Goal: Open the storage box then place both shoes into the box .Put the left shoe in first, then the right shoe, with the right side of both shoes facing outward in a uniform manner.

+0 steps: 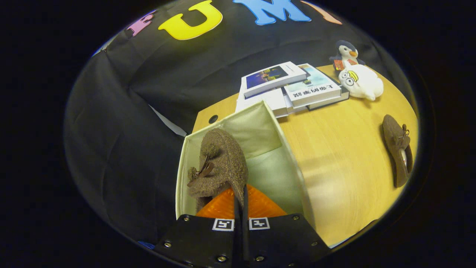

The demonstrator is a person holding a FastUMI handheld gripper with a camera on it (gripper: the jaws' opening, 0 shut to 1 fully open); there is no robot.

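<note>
A fuzzy brown shoe (219, 163) with a small bow hangs from my gripper (241, 195), whose fingers are shut on its heel rim. The shoe is held over the open cream storage box (260, 130), toe pointing away from me and down toward the box's left wall. The second brown shoe (398, 152) lies on the wooden table (342, 156), well to the right of the box.
A stack of books (290, 89) lies just beyond the box. Behind the books, at the table's far right, sit a white plush toy (362, 82) and a penguin plush (346, 52). Black cloth hangs left of the box.
</note>
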